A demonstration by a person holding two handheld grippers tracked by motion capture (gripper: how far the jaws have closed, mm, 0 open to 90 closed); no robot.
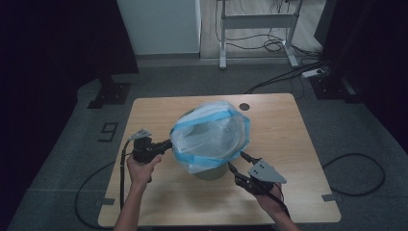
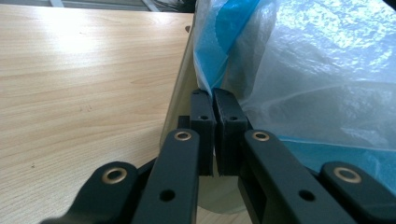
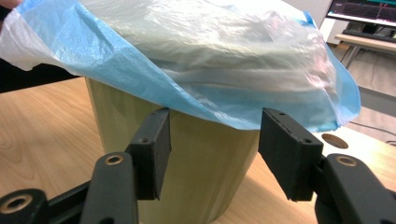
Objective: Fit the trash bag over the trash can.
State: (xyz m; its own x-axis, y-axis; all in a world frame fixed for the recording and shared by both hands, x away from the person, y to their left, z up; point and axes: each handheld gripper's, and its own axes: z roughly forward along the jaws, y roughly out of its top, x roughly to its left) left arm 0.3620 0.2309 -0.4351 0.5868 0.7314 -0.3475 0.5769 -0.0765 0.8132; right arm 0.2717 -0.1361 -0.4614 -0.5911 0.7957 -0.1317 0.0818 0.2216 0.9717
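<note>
Nearest the high camera, two forearms come in from the bottom edge, each hand carrying a black two-jaw tool over a light wooden table (image 1: 159, 202).

At the left, the left gripper (image 1: 168, 144) lies level and points to the right, its tips at the left edge of a translucent bin bag (image 1: 211, 134) with a blue hem. In the left gripper view the two black pads (image 2: 201, 122) are pressed together, with a thin fold of the blue-edged plastic (image 2: 210, 70) pinched between their tips. Just below and behind them runs the pale curved wall of the bin (image 2: 180, 100).

In the middle of the table stands a pale green waste bin (image 1: 211, 171), upright. The bag is draped over its mouth, puffed up and crumpled, with the blue hem hanging around the rim.

At the right, the right gripper (image 1: 236, 160) points up and left toward the bin's near right side. Its jaws stand apart with nothing between the pads (image 3: 150, 151); in the right gripper view they flank the bin wall (image 3: 210, 163) just under the hanging blue hem (image 3: 187, 100), without touching either.

Behind the bag, a small dark round hole (image 1: 244, 106) marks the tabletop.
</note>
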